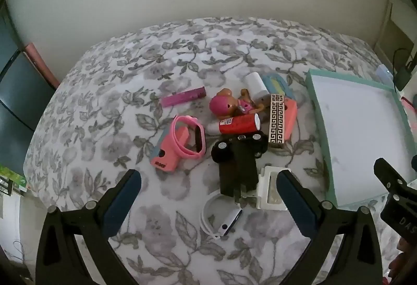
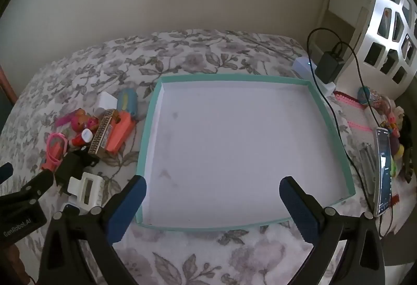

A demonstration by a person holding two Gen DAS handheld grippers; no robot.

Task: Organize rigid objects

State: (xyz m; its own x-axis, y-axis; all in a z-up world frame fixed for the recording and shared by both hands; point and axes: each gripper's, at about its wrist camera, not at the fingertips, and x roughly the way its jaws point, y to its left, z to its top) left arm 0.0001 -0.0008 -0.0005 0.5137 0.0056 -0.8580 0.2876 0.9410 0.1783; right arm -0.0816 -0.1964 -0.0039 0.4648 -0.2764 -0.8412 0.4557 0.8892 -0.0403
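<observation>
Both grippers are hovering with their jaws spread wide and nothing between them: the left gripper (image 1: 208, 191) is hanging over the toy pile, while the right gripper (image 2: 212, 196) is hanging over the near half of the teal-rimmed tray (image 2: 328, 118).

Only the left wrist view is showing the pile clearly. A black toy car (image 1: 238, 146) is lying across a dark block, with a red tube (image 1: 238, 124) just behind it and a pink-headed doll (image 1: 229, 102) farther back. A pink watch (image 1: 187, 137) is looping over a pink case at the left, a purple stick (image 1: 183, 96) is lying apart behind it, and a white watch (image 1: 221, 219) is sitting nearest the camera beside a white clip box (image 1: 269, 188).

Only the right wrist view is showing the whole tray, which is lying on the floral bedspread (image 2: 208, 253) just right of the pile, its white floor holding nothing. That view is also showing a phone (image 2: 383, 170) lying past the tray's right rim and a black charger (image 2: 329, 66) with its cable at the far corner.
</observation>
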